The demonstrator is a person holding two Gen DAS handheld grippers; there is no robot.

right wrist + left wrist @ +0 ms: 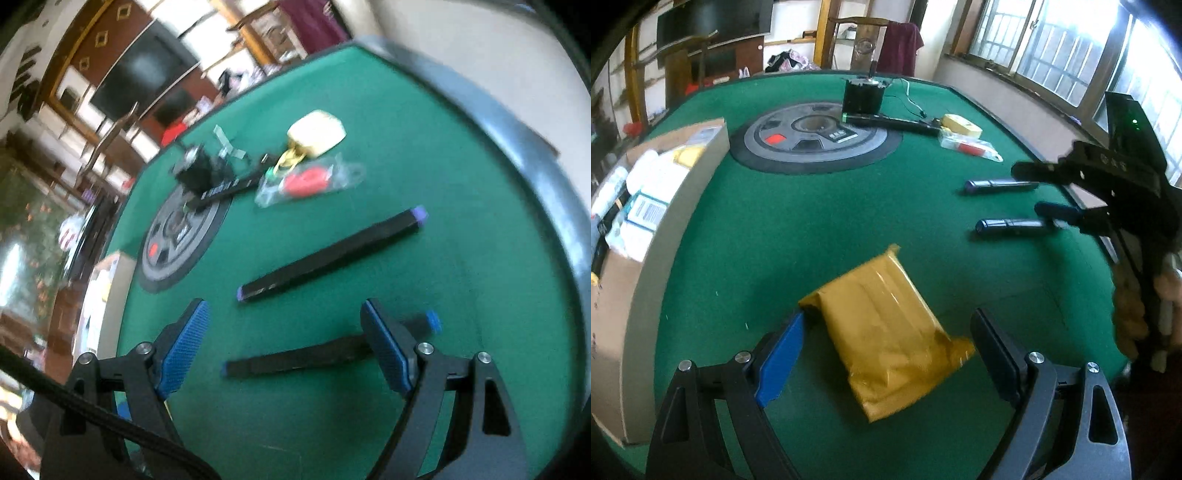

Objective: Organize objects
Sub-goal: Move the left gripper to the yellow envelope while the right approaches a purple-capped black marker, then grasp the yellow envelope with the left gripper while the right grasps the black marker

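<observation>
Green felt tabletop [812,221] lies beneath both my grippers. My left gripper [886,350] is spread wide around a yellow plastic-wrapped packet [886,332], holding nothing. My right gripper [284,343] is also wide open and empty, above a long black bar with blue end caps [295,360]. The glossy, crinkled wrap could slip or buckle if I squeeze unevenly. An open cardboard box [646,240] sits to my left.

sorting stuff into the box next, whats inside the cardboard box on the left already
The cardboard box holds white packets, a yellow item and a white carton with a barcode label. Its near wall and the packed top layer hide whatever lies deeper.
</observation>
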